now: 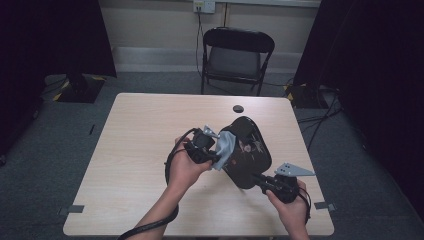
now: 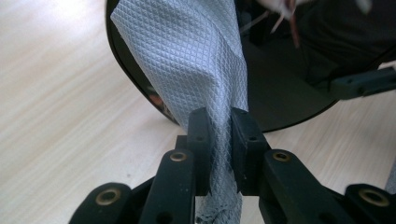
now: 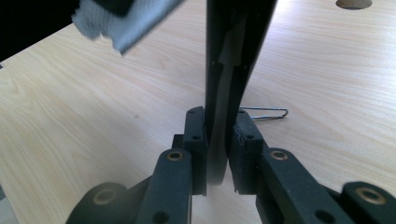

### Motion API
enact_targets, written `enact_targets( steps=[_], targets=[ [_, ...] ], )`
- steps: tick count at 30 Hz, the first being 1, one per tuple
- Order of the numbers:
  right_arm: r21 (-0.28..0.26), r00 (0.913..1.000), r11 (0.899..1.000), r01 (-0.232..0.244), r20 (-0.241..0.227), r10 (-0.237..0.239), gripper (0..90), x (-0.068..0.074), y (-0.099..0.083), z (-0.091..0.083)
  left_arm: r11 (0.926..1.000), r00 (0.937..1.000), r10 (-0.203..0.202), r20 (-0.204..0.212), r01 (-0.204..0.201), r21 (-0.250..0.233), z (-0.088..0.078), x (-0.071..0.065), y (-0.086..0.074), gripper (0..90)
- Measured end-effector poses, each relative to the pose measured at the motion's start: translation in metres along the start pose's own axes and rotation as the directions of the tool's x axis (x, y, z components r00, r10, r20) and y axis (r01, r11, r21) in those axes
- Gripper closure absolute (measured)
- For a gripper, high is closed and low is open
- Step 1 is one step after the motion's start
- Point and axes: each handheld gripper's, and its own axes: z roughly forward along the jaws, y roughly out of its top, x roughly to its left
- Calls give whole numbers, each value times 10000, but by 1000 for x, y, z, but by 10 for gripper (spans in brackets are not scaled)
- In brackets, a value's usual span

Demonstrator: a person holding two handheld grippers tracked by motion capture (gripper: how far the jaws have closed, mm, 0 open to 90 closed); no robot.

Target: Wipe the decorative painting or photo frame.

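Observation:
A glossy black oval plate [image 1: 247, 152] with a pale pattern stands tilted on edge over the middle of the table. My right gripper [image 1: 260, 181] is shut on its near rim; in the right gripper view the plate [image 3: 229, 70] rises edge-on from between the jaws of the right gripper [image 3: 217, 135]. My left gripper [image 1: 212, 156] is shut on a grey waffle-weave cloth [image 1: 226, 147], which lies against the plate's left face. In the left gripper view the cloth [image 2: 187, 60] runs up from the left gripper [image 2: 217, 140] over the plate [image 2: 280, 88].
The light wooden table [image 1: 140, 145] has a round cable hole [image 1: 238, 108] near its far edge. A black folding chair [image 1: 235, 57] stands beyond it. A thin wire loop [image 3: 266, 113] lies on the tabletop behind the plate. Dark curtains hang at both sides.

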Motion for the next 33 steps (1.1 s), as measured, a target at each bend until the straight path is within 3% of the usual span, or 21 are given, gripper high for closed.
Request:
enact_targets(
  steps=[10, 24, 33],
  targets=[
    [10, 10000, 10000, 1, -7, -1, 794, 0, 0, 0, 9981, 9994, -335, 59, 331, 528, 32, 1, -29, 795],
    [20, 10000, 10000, -13, -17, 13, 794, 0, 0, 0, 9869, 9974, -696, 206, 658, 1473, 67, -2, -65, 795],
    [31, 10000, 10000, 16, -1, -16, 794, 0, 0, 0, 9867, 9977, -653, 197, 616, 1506, 61, -2, -63, 795]
  ],
)
